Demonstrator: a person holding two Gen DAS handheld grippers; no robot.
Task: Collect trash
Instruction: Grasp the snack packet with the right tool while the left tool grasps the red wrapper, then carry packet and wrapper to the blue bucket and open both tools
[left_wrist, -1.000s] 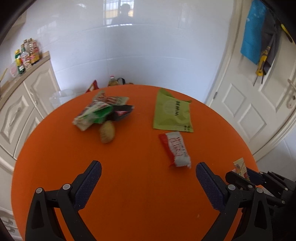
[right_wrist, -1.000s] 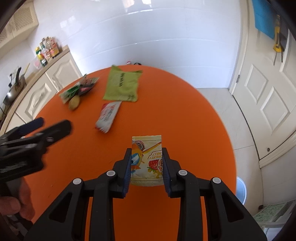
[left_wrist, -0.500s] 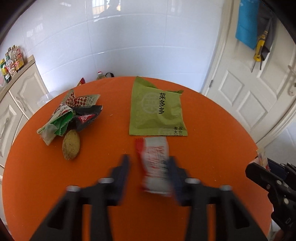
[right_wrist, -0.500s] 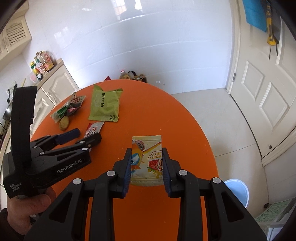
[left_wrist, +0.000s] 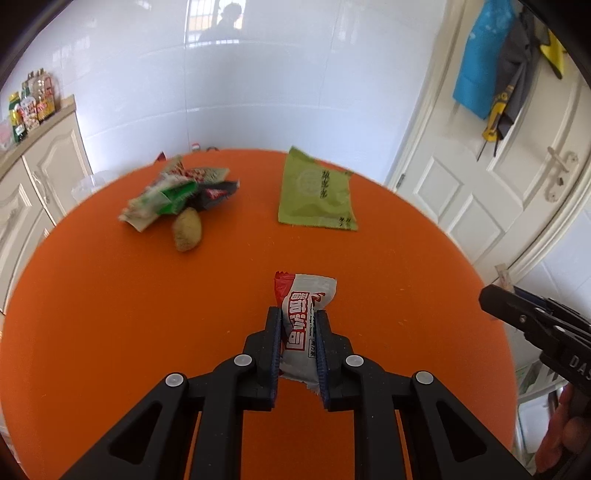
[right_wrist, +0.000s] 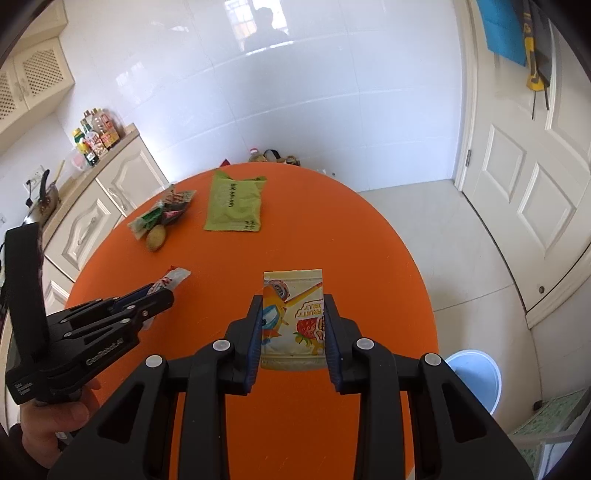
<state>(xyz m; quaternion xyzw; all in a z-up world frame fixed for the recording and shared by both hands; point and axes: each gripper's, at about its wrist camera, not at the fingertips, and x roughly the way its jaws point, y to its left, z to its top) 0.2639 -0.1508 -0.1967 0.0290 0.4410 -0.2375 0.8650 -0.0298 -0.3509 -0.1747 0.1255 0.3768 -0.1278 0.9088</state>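
left tool (left_wrist: 297, 325) just closing, right tool (right_wrist: 293, 314) clamped

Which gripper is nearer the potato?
Left. The left gripper, shut on the red-white wrapper, sits just short of the potato. The right gripper, holding the yellow pouch, is further off toward the table's opposite side.

Home kitchen — cream panelled cabinets (right_wrist: 110, 206) under a countertop holding condiment bottles (right_wrist: 94, 136) and a kettle (right_wrist: 42, 201). White tiled wall (right_wrist: 295, 92), panelled door (right_wrist: 532, 177), round orange table (right_wrist: 240, 258) — domestic, not commercial.
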